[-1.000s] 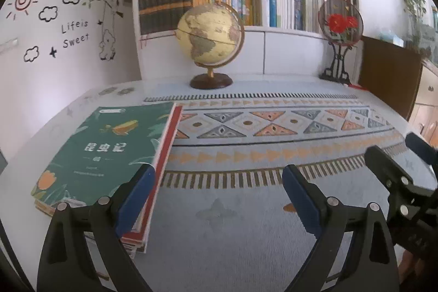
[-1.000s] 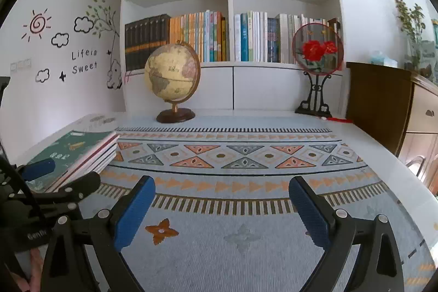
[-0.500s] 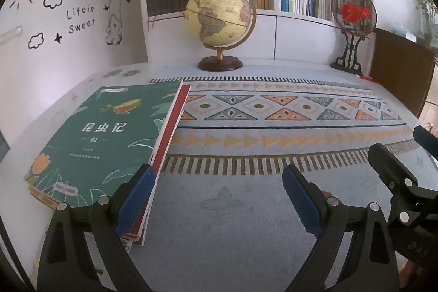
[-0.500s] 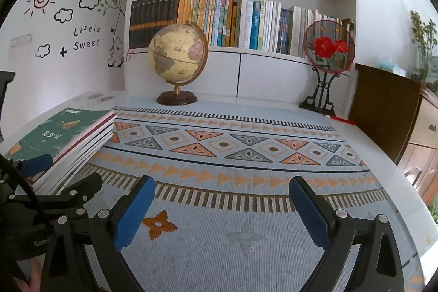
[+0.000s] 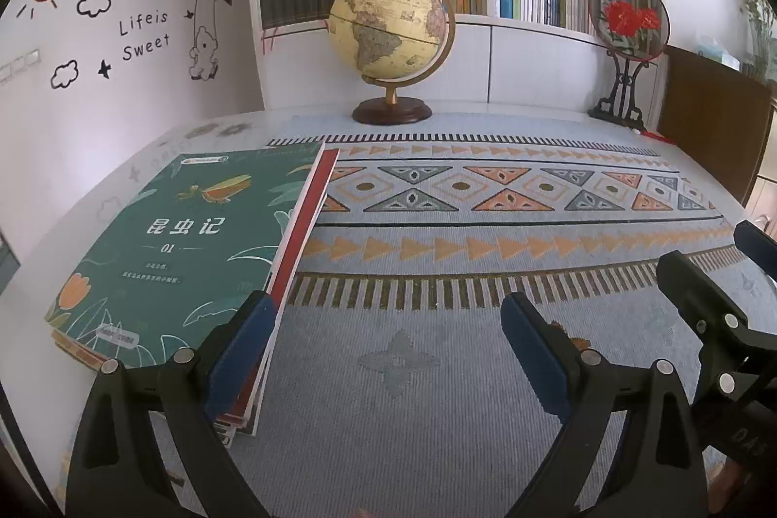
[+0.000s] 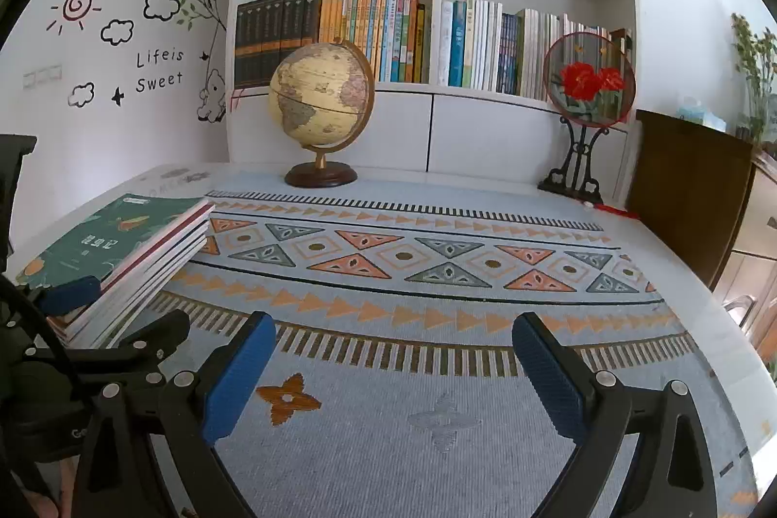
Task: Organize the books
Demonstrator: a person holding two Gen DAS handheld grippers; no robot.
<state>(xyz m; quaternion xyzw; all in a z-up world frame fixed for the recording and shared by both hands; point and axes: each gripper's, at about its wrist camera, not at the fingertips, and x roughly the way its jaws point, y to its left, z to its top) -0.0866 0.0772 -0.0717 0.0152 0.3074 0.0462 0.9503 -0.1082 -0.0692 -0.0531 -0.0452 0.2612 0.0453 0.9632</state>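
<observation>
A stack of books [image 5: 194,236] with a green cover on top lies flat at the left of the table, on the edge of the patterned cloth [image 5: 437,362]. My left gripper [image 5: 388,314] is open, and its left finger [image 5: 243,338] overlaps the stack's near right corner in the picture; I cannot tell whether it touches. Nothing sits between its pads. In the right wrist view the stack [image 6: 121,236] lies at the left with the left gripper [image 6: 121,309] at its near end. My right gripper [image 6: 394,333] is open over bare cloth, to the right of the left one.
A globe [image 5: 388,27] and a round red-flower ornament on a black stand [image 5: 629,18] stand at the table's back. Behind them a white bookshelf [image 6: 437,91] holds rows of upright books. A dark wooden cabinet [image 6: 689,188] stands at the right. A decorated wall runs along the left.
Both views have shifted slightly, and the stack looks a little nearer in the left wrist view. Both grippers stay open; the books have not moved.
</observation>
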